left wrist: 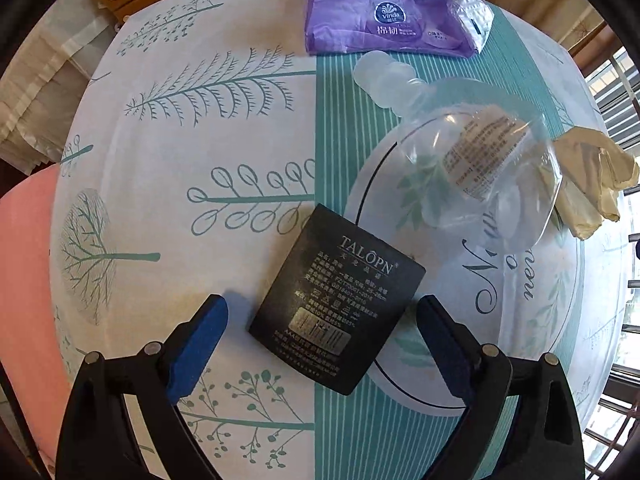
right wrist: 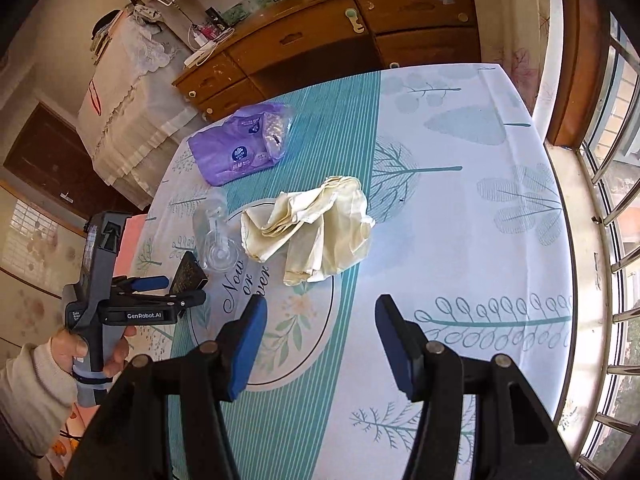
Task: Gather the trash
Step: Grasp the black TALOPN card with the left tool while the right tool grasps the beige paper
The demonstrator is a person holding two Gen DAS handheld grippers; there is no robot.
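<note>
My left gripper (left wrist: 322,320) points straight down at the table (left wrist: 200,140), its blue pads spread wide and holding nothing; the black card (left wrist: 338,300) lies flat on the cloth between and just beyond them, untouched. The card reads "TALOPN" in pale capitals, with lines of small Chinese print and a silver barcode panel below; its long axis runs on a diagonal, the heading end toward the clear bottle (left wrist: 460,152) and the barcode end toward my pads. The clear bottle lies on its side beyond the card, cap toward the far edge and base toward me, its long axis also diagonal; a transparent label with small print runs along it, too fine to read. At the far edge sits a purple tissue packet (left wrist: 376,12), crumpled and open at one end, bearing the "Vinda" badge and Chinese characters. A crumpled cream paper wad (left wrist: 588,184) rests just beside the bottle's base. My right gripper (right wrist: 320,340) is tilted down toward the tabletop, pads apart and empty, with the paper wad ahead of it and well clear of the pads. From that side the left unit shows "GenRobot.AI" on its body, held in a hand (right wrist: 100,352) with a pale knitted sleeve. The tablecloth's oval emblem (right wrist: 280,320) carries script reading "Now or never", partly covered by the bottle and the wad. A wooden sideboard (right wrist: 320,40) stands behind the table.
</note>
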